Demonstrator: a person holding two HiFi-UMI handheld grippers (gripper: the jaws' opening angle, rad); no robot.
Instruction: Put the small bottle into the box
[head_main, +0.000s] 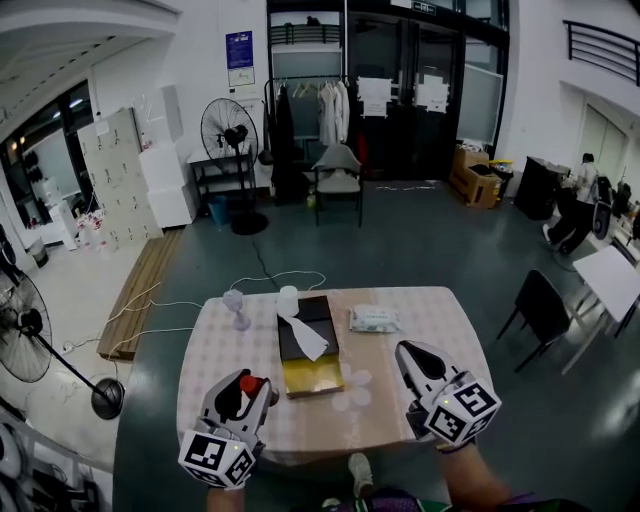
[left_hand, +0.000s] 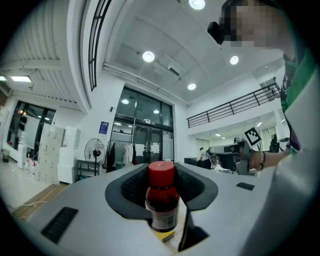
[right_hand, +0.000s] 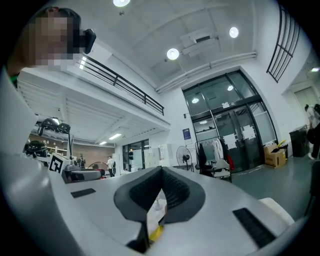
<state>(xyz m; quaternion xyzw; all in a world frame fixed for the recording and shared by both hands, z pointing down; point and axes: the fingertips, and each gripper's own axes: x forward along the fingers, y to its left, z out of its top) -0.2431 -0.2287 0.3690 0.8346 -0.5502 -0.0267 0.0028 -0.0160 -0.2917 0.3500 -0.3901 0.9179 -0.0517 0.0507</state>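
Two claws show at the near edge of one counter (head_main: 215, 345) spread with a checked cloth. The left claw (head_main: 250, 393) has its jaws clamped on the one small bottle (left_hand: 162, 197), which has a red cap, dark red contents and a label; it stands upright between the dark pads. The bottle is over the near left part of the counter, just beside the near end of the box and not in it. The right claw (head_main: 409, 353) holds nothing, its jaws brought together at the tips, and sits to the right of the box. One box (head_main: 311, 376) lies in the middle of the counter, black at the far end and gold at the near end, with one white sheet (head_main: 308, 337) draped across it. Also on the counter are one stemmed glass (head_main: 236, 304) at the far left, one white roll (head_main: 288, 298) by the box's far end, one flat packet (head_main: 373, 319) to the right of the box, and two faint pale round things (head_main: 352, 388), too dim to identify. Two standing fans are on the floor, one at the back (head_main: 229, 130) and one at the left (head_main: 22, 328), and two chairs, one grey (head_main: 338, 172) and one black (head_main: 542, 305).
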